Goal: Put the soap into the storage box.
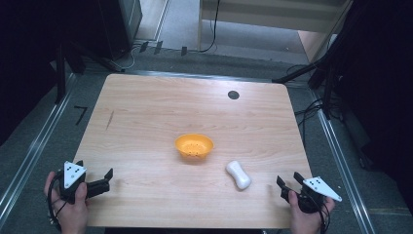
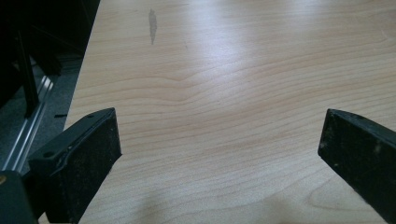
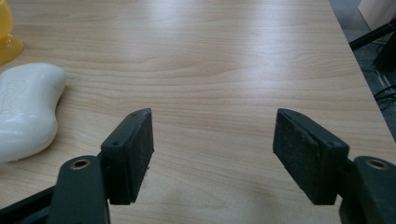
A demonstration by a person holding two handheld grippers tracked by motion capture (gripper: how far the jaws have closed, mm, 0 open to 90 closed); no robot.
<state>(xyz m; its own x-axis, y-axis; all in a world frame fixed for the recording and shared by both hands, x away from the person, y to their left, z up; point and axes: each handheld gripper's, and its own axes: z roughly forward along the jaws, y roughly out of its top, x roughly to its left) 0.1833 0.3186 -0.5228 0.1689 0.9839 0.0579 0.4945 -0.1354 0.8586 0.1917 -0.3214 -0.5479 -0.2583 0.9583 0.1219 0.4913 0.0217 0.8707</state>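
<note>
An orange bowl (image 1: 194, 146) with small holes in its bottom sits near the middle of the wooden table (image 1: 160, 107). A white bar of soap (image 1: 238, 174) lies just right of and nearer than the bowl. My left gripper (image 1: 93, 174) rests at the near left corner, held by a hand, jaws wide apart over bare wood (image 2: 219, 130). At the near right corner my right gripper (image 1: 289, 180) is open with nothing between its jaws (image 3: 212, 140). In the right gripper view the soap (image 3: 25, 109) lies to the left of the jaws, with the bowl's edge (image 3: 7, 37) behind it.
A dark round hole (image 1: 233, 95) marks the table's far side, and a dark streak (image 1: 110, 120) lies at the left. Metal rails (image 1: 34, 146) run along both sides of the table. Cables and black stands (image 1: 311, 73) crowd the floor beyond.
</note>
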